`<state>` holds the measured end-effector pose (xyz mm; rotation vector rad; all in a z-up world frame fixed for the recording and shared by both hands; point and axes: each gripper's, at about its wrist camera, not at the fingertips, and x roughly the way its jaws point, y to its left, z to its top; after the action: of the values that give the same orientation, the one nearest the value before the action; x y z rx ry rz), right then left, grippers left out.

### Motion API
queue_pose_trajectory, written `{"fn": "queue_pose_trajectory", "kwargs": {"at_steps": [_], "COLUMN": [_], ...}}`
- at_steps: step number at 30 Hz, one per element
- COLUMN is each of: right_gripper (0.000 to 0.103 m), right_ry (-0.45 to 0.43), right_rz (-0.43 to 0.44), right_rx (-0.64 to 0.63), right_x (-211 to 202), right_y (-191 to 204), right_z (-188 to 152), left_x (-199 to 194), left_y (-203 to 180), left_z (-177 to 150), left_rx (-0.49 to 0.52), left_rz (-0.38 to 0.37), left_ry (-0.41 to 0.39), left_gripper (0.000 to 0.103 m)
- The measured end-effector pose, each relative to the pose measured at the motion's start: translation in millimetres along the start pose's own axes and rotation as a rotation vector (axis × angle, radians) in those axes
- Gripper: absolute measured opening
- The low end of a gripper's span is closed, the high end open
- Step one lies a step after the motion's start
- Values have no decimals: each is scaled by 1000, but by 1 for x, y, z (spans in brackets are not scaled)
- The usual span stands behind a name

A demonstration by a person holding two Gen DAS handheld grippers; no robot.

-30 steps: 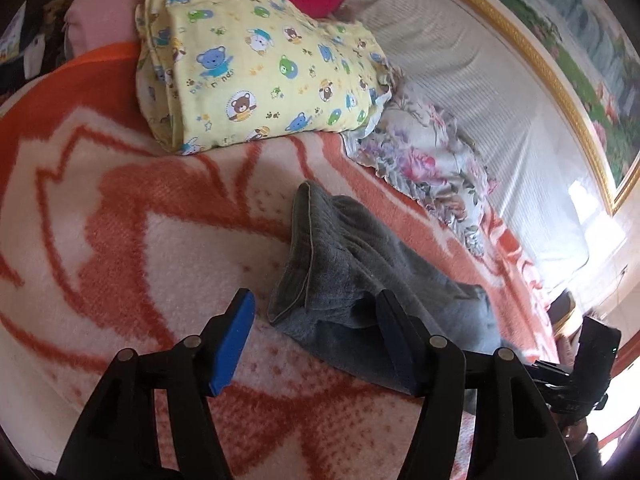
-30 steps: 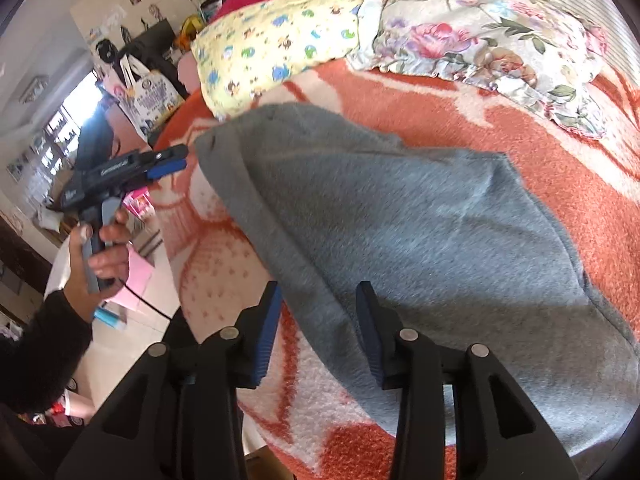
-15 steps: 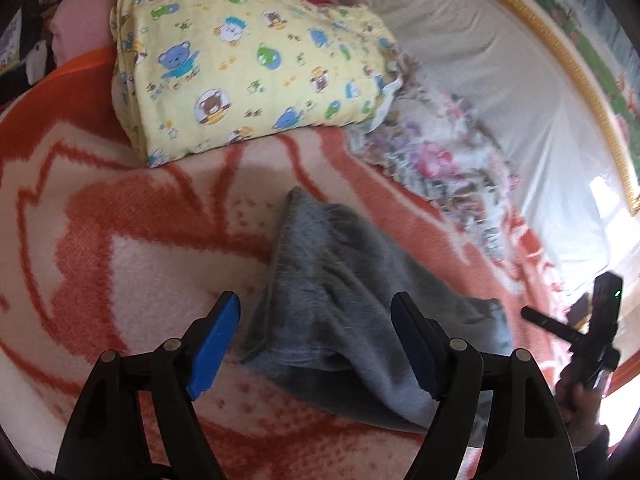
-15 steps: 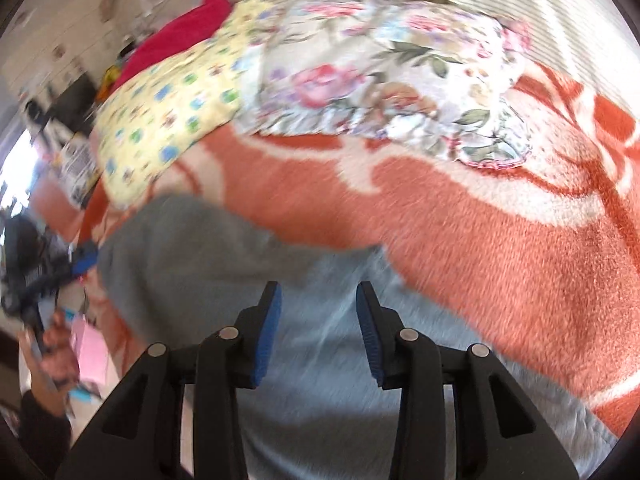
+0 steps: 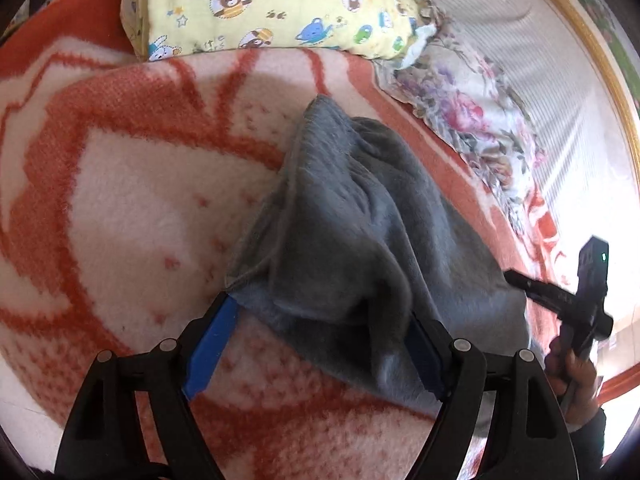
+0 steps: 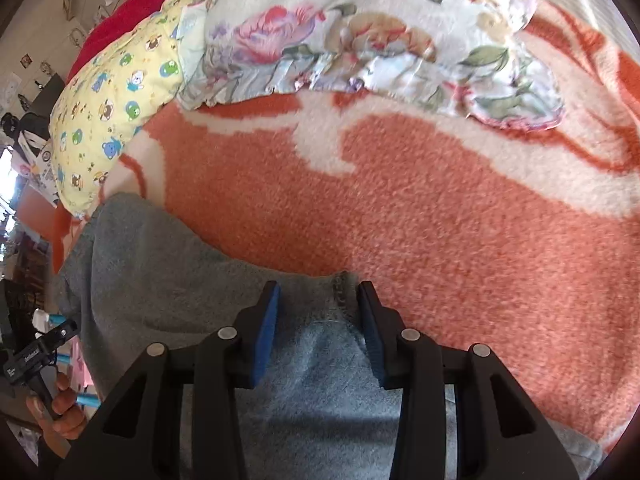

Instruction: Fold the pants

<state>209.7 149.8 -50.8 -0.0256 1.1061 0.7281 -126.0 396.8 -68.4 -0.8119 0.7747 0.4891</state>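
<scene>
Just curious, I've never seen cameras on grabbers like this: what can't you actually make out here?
- Pants: near end, both views, hidden by the fingers and bottom edge.
- Whether the right gripper pinches the cloth: right view, hem stands between the pads, contact unclear.
- Left gripper is opening; cloth covers its right tip.
- Room at right view's left edge: too small.

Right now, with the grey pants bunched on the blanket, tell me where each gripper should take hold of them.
Grip the grey pants at their edges, coming down from above. The left gripper, jaws opening, straddles the rumpled near end: pinch the thin hem corner by its left pad. The right gripper has the stitched seam edge between its open jaws; that flat edge on the orange blanket probably suits a straight pinch.
</scene>
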Motion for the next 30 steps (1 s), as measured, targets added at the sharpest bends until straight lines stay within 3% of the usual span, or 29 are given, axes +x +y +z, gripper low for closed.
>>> {"fn": "queue_pose_trajectory", "kwargs": {"at_steps": [2, 3, 4, 6, 9, 12, 16, 18, 20, 24, 26, 30], "right_gripper": [37, 25, 23, 19, 16, 15, 15, 15, 15, 16, 20, 47], "right_ry": [-9, -15, -20, -40, -72, -135, -231, -254, -248, -153, -150, -154], "right_rz": [21, 20, 23, 45, 31, 3, -14, -33, -40, -60, -47, -49], "right_rx": [11, 16, 24, 45, 32, 6, 5, 7, 30, 60, 67, 82], "right_x": [-1, -2, -3, -8, -13, -27, -52, -52, -40, 0, 6, -4], "right_y": [-4, -6, -9, -13, -10, -3, -3, -5, -12, -23, -26, -26], "right_z": [0, 0, 0, -1, 0, 4, 18, 26, 31, 28, 21, 17], "left_x": [2, 2, 2, 6, 6, -16, -67, -75, -63, -25, -19, -22], "left_y": [5, 7, 8, 4, -6, -18, -42, -50, -48, -18, -9, -9], "left_z": [8, 12, 14, 15, 15, 18, 27, 28, 25, 15, 6, -9], "left_rx": [-57, -74, -88, -71, -19, 29, 114, 174, 215, 170, 163, 210], "left_rz": [-24, -27, -20, 37, 45, 45, -16, -8, 44, 58, 57, 70], "left_ry": [-14, -24, -38, -57, -73, -141, -287, -313, -300, -181, -153, -148], "left_gripper": [80, 78, 74, 47, 30, 28, 27, 27, 27, 27, 28, 30]}}
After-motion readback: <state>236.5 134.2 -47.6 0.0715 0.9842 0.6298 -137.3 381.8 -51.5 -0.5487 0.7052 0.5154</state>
